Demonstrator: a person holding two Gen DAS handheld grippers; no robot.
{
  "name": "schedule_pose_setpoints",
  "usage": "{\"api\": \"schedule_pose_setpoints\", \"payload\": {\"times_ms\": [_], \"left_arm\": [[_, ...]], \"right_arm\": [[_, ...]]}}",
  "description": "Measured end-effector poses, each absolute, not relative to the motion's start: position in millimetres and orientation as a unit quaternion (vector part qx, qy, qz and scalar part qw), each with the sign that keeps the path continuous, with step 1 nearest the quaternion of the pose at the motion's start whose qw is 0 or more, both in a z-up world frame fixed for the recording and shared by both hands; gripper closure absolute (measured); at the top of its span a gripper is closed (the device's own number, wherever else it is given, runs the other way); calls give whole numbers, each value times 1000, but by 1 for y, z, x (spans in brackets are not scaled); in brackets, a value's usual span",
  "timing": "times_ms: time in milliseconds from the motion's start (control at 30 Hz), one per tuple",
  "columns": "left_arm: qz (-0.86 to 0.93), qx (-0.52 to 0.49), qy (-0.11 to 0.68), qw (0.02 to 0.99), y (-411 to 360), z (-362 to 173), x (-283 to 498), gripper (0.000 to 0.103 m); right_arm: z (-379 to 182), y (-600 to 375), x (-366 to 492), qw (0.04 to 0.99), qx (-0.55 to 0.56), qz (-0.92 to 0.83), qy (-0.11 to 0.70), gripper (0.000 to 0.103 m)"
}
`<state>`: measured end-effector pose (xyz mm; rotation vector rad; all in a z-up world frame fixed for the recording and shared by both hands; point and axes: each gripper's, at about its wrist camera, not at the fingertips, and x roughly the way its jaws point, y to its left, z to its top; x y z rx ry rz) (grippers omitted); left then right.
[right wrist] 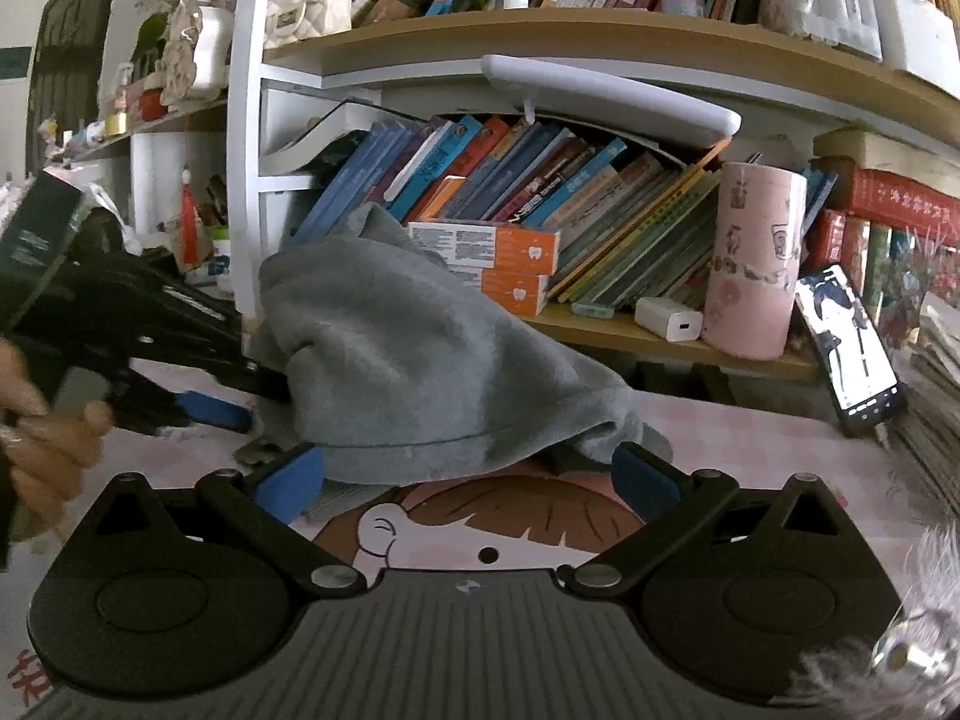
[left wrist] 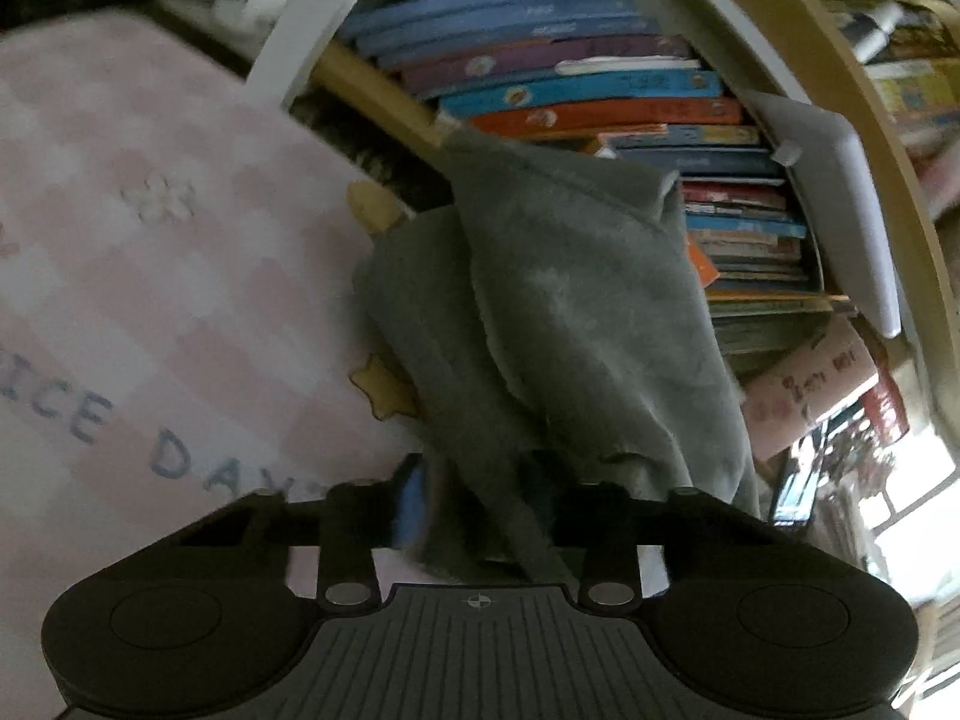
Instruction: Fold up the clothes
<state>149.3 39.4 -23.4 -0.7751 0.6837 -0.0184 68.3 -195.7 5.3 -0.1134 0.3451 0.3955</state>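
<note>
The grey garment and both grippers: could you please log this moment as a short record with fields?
garment: grey fleece garment, bunched and lifted in a peak above the pink cartoon mat
left gripper: left gripper, jaws closed on the garment's left part
right gripper: right gripper, jaws wide open, low at the garment's near hem, gripping nothing
behind: bookshelf of leaning books, a pink cylinder and a phone propped on the right
fold status: no fold visible yet

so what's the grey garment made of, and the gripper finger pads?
Grey garment: looks like plush fleece or velour, with a matte, fuzzy nap and soft drape. Finger pads: blue, matte, probably foam or soft rubber; can't confirm which.
</note>
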Motion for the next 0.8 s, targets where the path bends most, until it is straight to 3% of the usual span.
{"api": "schedule_pose_setpoints", "payload": {"times_ms": [133,233,333,567,733,800], "left_arm": [[-15,-406,308,860,47,-27,147,90],[-9,-391,258,883,50,-9,125,91],[-18,-351,203,914,52,20,90,99],[-34,-201,98,974,36,86,10,103],[-5,-79,124,989,12,82,-4,103],[12,-42,147,988,4,75,-4,97]], "right_arm": [[6,-197,66,963,-48,200,174,0],[6,-200,65,964,-39,199,174,0],[8,-200,61,962,-32,213,170,0],[11,-183,43,945,-57,283,150,0],[7,-160,24,934,-126,311,126,0],[6,-158,24,933,-135,309,127,0]]}}
